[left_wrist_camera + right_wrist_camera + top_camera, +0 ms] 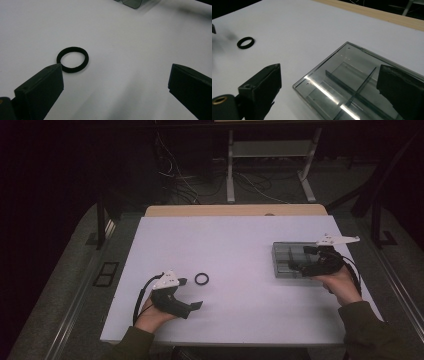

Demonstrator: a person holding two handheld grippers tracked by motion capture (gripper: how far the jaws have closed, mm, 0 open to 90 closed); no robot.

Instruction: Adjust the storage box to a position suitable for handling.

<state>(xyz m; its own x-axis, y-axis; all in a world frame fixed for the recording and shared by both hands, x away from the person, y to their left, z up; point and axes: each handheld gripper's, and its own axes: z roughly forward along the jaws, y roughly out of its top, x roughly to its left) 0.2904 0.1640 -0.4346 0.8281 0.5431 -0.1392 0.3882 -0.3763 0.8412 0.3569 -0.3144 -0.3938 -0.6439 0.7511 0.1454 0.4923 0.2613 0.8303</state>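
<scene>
Both grippers gape empty, poised.
Left gripper (191, 293) faces the small black rubber ring (72, 59); right gripper (301, 258) straddles the clear divided plastic box (352, 85), likely its destination.

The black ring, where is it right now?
The ring lies flat on the white table, left of centre in the high view, just ahead of the open left gripper.

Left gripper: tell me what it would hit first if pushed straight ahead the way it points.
Probably bare table. The left gripper stands open, and the black ring lies off its line, ahead of one jaw. The clear box sits much farther on; depth is hard to judge.
</scene>
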